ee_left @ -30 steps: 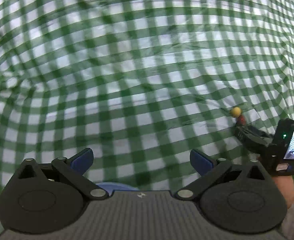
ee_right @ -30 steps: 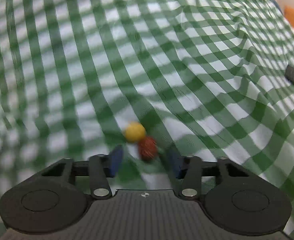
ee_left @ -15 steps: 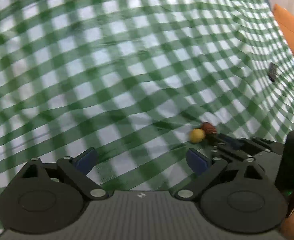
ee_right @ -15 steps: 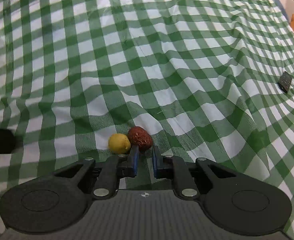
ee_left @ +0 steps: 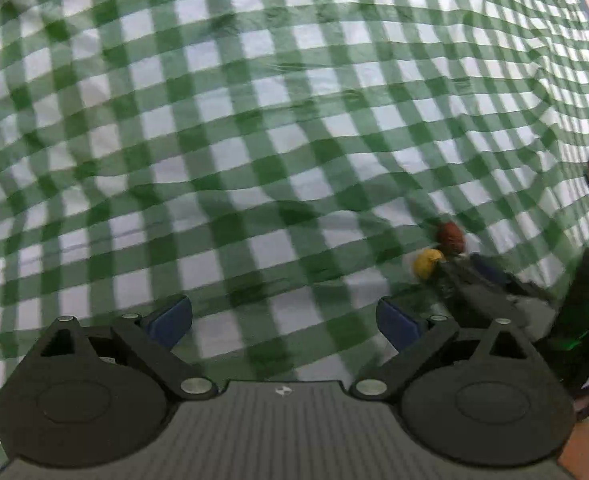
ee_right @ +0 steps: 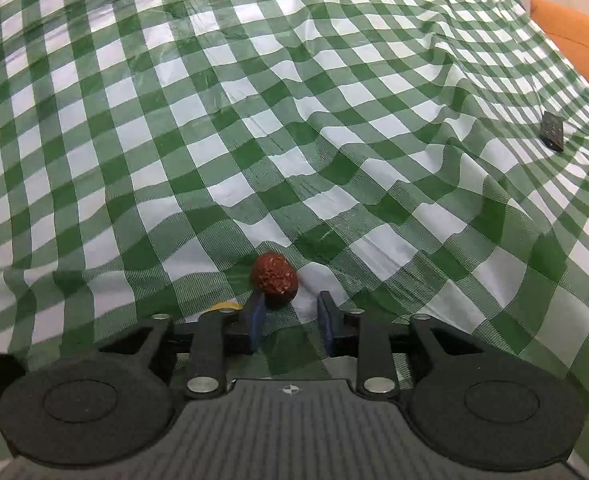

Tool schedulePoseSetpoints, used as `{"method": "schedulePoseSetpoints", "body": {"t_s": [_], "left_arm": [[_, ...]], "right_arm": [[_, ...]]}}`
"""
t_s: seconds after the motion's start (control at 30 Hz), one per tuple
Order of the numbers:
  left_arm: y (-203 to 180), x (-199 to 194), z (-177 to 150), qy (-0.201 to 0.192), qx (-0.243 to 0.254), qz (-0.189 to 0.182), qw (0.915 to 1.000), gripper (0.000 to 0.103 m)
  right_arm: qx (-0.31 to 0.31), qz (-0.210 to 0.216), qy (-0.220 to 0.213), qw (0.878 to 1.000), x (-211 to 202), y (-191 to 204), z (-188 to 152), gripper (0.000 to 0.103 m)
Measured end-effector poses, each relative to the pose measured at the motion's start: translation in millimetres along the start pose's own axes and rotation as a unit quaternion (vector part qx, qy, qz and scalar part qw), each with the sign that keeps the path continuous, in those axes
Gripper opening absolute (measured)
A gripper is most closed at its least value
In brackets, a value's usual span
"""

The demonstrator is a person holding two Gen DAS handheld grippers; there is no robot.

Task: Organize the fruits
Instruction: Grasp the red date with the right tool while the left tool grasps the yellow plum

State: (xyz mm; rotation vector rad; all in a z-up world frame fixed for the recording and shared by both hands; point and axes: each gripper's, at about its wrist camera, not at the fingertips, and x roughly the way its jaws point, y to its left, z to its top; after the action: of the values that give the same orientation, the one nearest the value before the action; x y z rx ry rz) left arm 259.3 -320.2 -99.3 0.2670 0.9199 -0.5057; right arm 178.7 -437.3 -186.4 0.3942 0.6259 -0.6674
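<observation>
The yellow fruit hides mostly behind the right claw's left finger. The left wrist view is motion-blurred. The dark flat object is too small to identify.

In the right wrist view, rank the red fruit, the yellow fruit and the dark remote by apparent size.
1. red fruit
2. dark remote, though farther away, so unsure
3. yellow fruit, mostly hidden behind the right gripper

No readable text, labels or numbers anywhere.
</observation>
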Motion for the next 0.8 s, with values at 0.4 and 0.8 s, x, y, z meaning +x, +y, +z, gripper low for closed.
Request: {"method": "schedulePoseSetpoints", "body": {"t_s": [0.4,0.8], "left_arm": [[14,1,3,-0.006,-0.014,0.013,0.9998,0.1],[-99,38,5,-0.035,0.111,-0.1,0.9881,0.102]], "right_arm": [[-0.095,-0.008,-0.024,0.995,4,-5,-1,0.028],[0.038,-0.084,-0.042,0.995,-40,-92,44,0.018]]}}
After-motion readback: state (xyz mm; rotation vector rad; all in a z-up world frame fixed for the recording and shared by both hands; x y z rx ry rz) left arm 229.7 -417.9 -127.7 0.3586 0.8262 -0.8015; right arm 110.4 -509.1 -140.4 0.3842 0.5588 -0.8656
